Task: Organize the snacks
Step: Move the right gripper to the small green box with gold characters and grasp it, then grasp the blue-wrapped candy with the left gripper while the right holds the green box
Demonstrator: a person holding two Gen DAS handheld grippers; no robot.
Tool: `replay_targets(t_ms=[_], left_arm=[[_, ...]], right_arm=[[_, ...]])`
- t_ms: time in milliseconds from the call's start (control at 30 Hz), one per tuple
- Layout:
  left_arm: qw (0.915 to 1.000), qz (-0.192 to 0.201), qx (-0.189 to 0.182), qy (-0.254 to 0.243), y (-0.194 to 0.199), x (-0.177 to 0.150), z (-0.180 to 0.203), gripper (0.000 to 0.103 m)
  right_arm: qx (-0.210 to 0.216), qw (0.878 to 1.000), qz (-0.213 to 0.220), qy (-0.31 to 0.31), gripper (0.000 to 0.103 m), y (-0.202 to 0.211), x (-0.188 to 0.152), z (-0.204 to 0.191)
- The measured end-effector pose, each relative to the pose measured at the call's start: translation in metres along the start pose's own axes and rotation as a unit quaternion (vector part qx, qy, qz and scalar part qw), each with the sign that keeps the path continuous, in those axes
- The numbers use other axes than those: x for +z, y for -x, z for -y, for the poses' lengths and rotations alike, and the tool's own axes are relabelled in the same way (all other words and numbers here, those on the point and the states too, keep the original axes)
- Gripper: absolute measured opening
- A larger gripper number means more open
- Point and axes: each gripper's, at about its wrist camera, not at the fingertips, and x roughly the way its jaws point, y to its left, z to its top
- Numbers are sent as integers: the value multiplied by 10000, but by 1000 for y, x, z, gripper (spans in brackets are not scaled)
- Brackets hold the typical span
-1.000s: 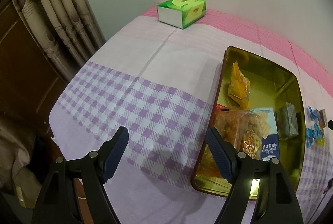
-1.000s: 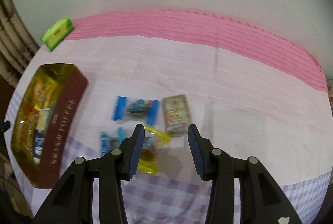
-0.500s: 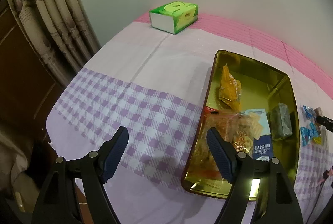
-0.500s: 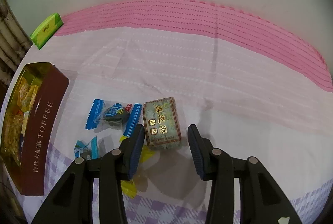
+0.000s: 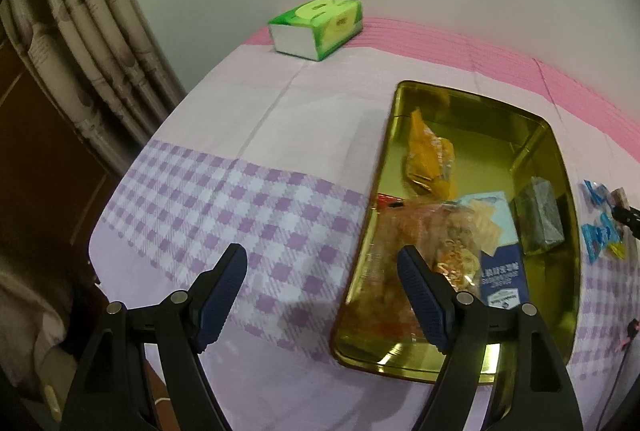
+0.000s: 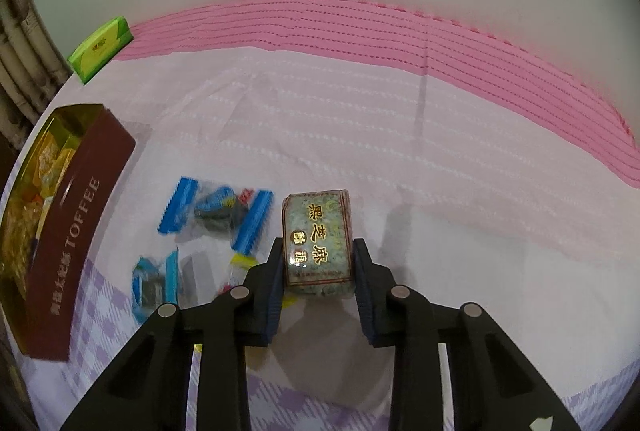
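My right gripper (image 6: 318,251) is shut on a grey-green wrapped snack block (image 6: 318,235) with gold lettering, its fingers pressed on both sides. To its left on the cloth lie two blue-wrapped candies (image 6: 218,209) (image 6: 154,279) and a yellow wrapper (image 6: 240,263), partly hidden by the finger. The gold tin (image 5: 556,159) with the brown TOFFEE side (image 6: 80,227) holds several snacks: an orange packet (image 5: 428,159), a clear bag of crackers (image 5: 424,247), a blue box (image 5: 500,263) and a grey block (image 5: 538,219). My left gripper (image 5: 322,271) is open and empty above the checked cloth, left of the tin.
A green tissue pack (image 5: 318,25) sits at the table's far left corner by the wall. A curtain (image 5: 80,43) hangs at the left. The table's left and near edges drop off just beyond my left gripper. Pink striped cloth (image 6: 400,31) runs along the wall.
My right gripper moved forward over the grey-green block and closed on it. The left gripper drifted slightly; the tin now sits a bit further left in its view.
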Motion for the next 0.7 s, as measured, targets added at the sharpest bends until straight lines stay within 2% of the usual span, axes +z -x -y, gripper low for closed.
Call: replay_targets(t_ms=[267,500,700], left_arm=[[9971,242,-427,-579,27,4,40,78],[9846,323,-1182,-1244,47,7,106,78],[9728,211,-1596,-1663,48,7,159,78]], right_arm=[[-25,9996,46,-290,29,17,-30,22],[-65,9981,115,-602,29,34,-60,46],[36,9953,169,-956,29,49,-86,67]])
